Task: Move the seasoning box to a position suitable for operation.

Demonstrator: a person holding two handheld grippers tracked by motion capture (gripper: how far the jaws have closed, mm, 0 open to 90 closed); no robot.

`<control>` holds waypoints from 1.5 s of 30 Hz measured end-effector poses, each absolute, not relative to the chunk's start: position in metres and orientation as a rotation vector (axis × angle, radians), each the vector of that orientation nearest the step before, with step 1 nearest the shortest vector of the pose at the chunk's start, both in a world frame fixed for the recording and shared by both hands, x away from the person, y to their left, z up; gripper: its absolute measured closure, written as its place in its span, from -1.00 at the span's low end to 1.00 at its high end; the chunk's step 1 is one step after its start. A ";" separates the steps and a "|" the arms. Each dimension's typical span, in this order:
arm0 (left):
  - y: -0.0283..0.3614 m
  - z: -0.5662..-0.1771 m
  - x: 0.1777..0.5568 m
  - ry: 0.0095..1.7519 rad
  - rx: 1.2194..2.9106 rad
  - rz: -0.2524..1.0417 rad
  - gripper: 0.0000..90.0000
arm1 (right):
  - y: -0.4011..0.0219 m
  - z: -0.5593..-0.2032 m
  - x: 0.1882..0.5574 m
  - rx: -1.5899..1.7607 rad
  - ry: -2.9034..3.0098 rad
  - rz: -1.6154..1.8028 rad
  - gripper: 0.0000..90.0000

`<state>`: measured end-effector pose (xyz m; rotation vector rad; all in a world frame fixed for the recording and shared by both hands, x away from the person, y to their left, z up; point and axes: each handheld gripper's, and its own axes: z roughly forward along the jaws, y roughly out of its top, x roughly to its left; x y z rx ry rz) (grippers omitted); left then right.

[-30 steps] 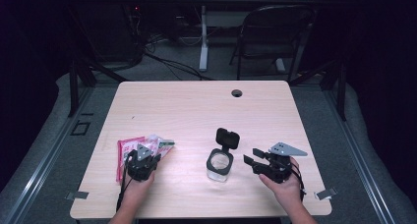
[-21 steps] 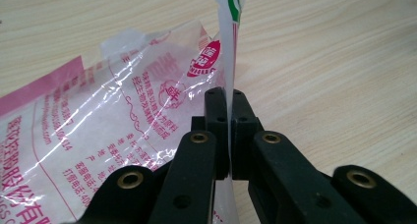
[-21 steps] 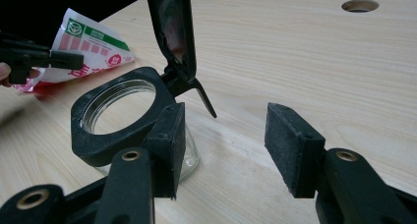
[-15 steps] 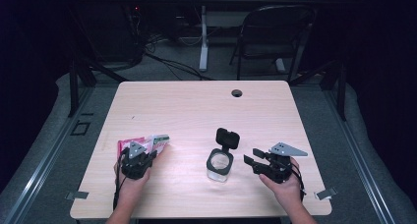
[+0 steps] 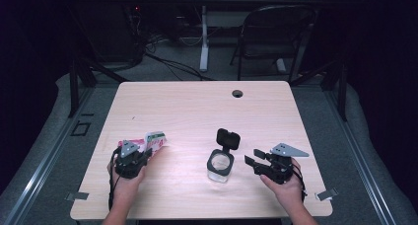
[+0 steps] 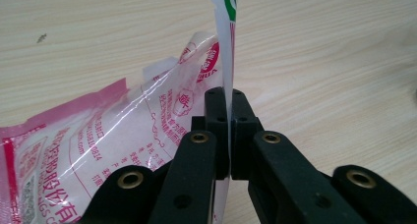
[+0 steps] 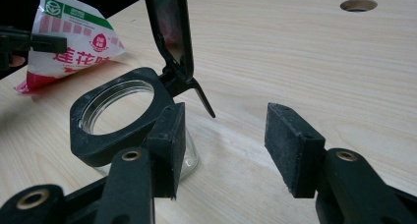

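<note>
The left gripper pinches the top edge of a pink-and-white packet, jaws clamped tight, near the worktop's front-left corner. The right gripper, jaws spread wide and empty, sits just beside an open-lidded glass jar near the front edge.

Packet at table's left, open-lidded jar well apart, right.
</note>
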<state>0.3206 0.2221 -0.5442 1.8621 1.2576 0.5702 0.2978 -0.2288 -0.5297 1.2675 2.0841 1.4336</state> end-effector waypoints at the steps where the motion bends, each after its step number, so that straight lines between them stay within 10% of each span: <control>1: 0.223 -0.543 0.320 1.255 1.860 0.573 1.00 | -0.229 -0.530 0.298 1.267 2.084 1.433 0.12; 45: 0.241 -0.506 0.318 1.221 1.896 0.705 1.00 | -0.231 -0.530 0.299 1.273 2.086 1.424 0.12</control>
